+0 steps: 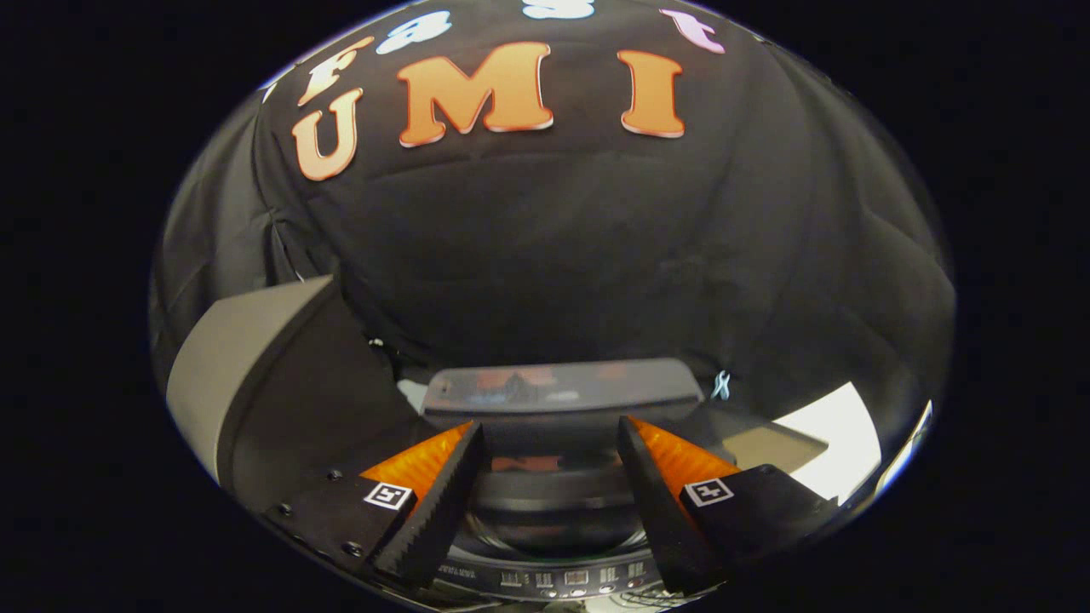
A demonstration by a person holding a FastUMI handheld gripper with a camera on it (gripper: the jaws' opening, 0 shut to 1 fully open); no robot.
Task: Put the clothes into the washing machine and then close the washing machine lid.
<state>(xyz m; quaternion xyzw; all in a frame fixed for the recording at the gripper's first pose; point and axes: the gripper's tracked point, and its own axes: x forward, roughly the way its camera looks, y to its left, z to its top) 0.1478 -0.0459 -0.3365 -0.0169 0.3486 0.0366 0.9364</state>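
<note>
The gripper (pixel 549 438) stands with its 2 fingers (pixel 438 502) spread wide apart, toothed inner faces turned toward each other, and nothing is held between them. Each finger carries 1 small square marker tag near its base.

Directly below and between the fingers lies the top of the washing machine (pixel 553 502). Its round drum opening shows in the gap between the fingers, ringed by a dark rim. The near edge of the machine carries a control strip (pixel 566 581) with a row of small indicators; their markings are too small to tell.

The washing machine lid (pixel 562 393) is raised. It stands at the far edge of the opening, just beyond the fingertips, as a dark glossy panel with rounded corners that reflects the booth. The opening is therefore uncovered. Whether any clothes lie inside the drum cannot be told, as the interior visible between the fingers is dark and shiny.

To the left of the machine, beyond the left finger, stands a grey slanted panel (pixel 243 358) with a dark face beside it. To the right, beyond the right finger, a pale flat surface (pixel 830 438) catches the light. The black cloth wall (pixel 596 255) hangs behind the machine.
</note>
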